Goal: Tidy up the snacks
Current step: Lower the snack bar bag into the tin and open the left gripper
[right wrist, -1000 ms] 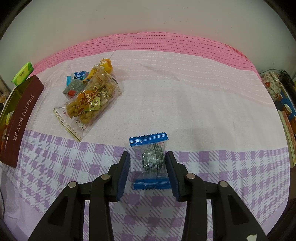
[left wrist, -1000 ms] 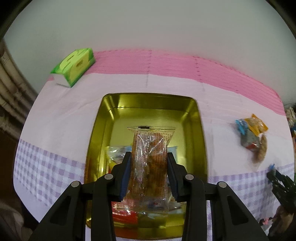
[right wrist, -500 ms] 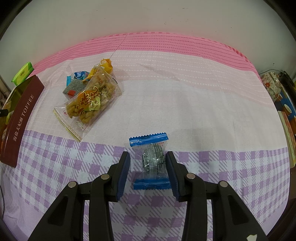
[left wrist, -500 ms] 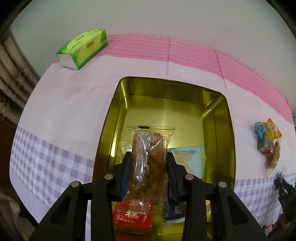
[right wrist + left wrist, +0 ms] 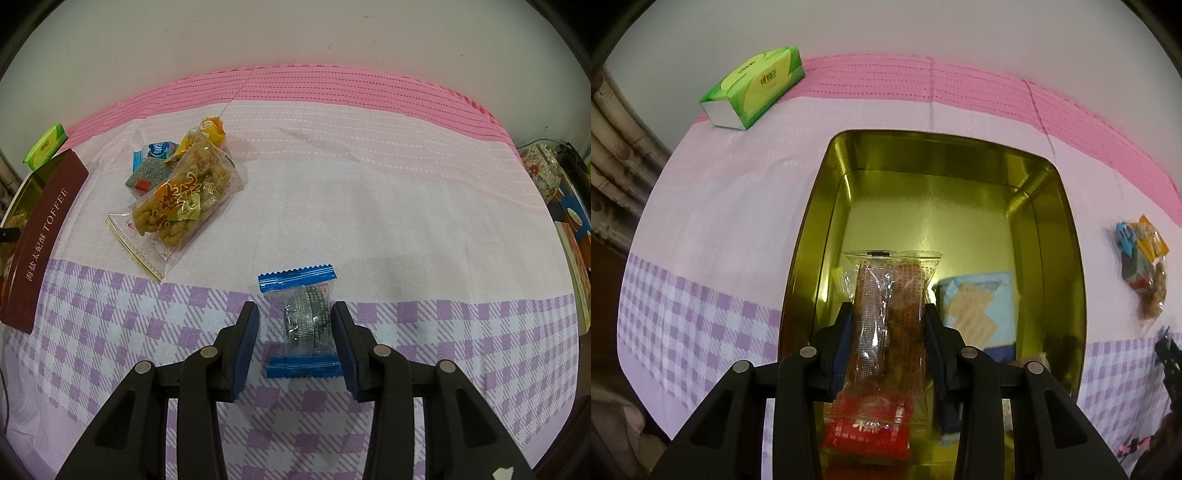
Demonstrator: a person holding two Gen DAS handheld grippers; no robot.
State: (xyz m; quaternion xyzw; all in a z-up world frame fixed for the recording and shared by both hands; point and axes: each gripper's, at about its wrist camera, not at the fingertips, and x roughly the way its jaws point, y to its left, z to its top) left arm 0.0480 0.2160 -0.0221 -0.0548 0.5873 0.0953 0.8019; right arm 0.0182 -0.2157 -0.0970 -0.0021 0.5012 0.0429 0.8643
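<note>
My left gripper (image 5: 888, 325) is shut on a clear red-printed snack packet (image 5: 890, 332) and holds it above the open gold tin (image 5: 945, 155). A light blue cracker packet (image 5: 975, 306) and a red packet (image 5: 866, 441) lie inside the tin. My right gripper (image 5: 295, 321) is open around a blue-ended candy packet (image 5: 304, 317) lying on the checked cloth; the right finger (image 5: 341, 325) is close to it, the left stands apart. A pile of snacks (image 5: 177, 195) lies on the cloth to the far left of it, also in the left wrist view (image 5: 1145, 266).
A green tissue box (image 5: 753, 88) stands behind the tin at the far left. The tin's brown side reading TOFFEE (image 5: 40, 240) is at the left edge of the right wrist view. Boxes and a floral object (image 5: 543, 173) sit off the table's right edge.
My left gripper has moved forward over the tin with the packet, so the tin looks larger and more of its inside shows. The right gripper and the candy have not moved.
</note>
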